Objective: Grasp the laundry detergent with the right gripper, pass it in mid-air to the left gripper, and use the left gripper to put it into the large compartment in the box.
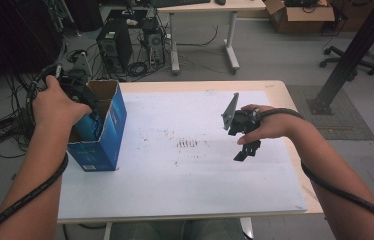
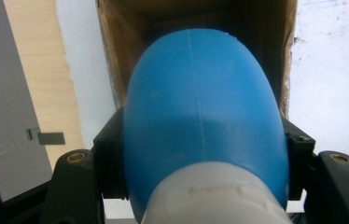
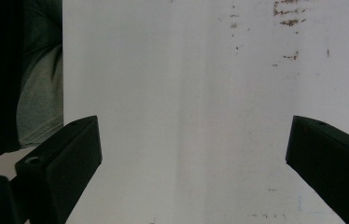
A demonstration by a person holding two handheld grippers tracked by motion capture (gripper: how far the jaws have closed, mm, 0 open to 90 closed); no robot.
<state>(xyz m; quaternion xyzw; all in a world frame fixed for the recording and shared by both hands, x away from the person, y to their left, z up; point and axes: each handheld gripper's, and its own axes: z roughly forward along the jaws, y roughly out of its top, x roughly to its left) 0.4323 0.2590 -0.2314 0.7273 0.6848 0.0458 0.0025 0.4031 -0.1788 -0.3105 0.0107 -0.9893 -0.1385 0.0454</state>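
The step in hand looks like packing: the left gripper point(image 2: 200, 154) is clenched on a blue bottle point(image 2: 200, 107), its jaws pressing the bottle's flanks from either side, and it holds the bottle nose-first at the open mouth of the blue carton point(image 1: 106, 131). In the left gripper view the rounded blue end of the bottle already sits between the carton's brown inner walls, while its pale, whitish part lies nearest the camera, outside the carton. In the high view the carton stands upright at the left edge of the tabletop point(image 1: 190, 195), and the left hand point(image 1: 55, 107) reaches into the carton's open top from the outer side. How deep the bottle has gone is hard to judge, since the hand and the carton wall hide it there; it is probably not yet resting on the carton's floor. The right gripper point(image 1: 245, 150) hangs well to the right of the carton, above bare white tabletop, its jaws spread wide with nothing between them. The next move, as I read it, calls for lowering the bottle straight along the carton's axis so it clears the cardboard walls, then letting go only once it is seated; the right gripper could steady the carton from its right side, since a tall, light carton may tip.
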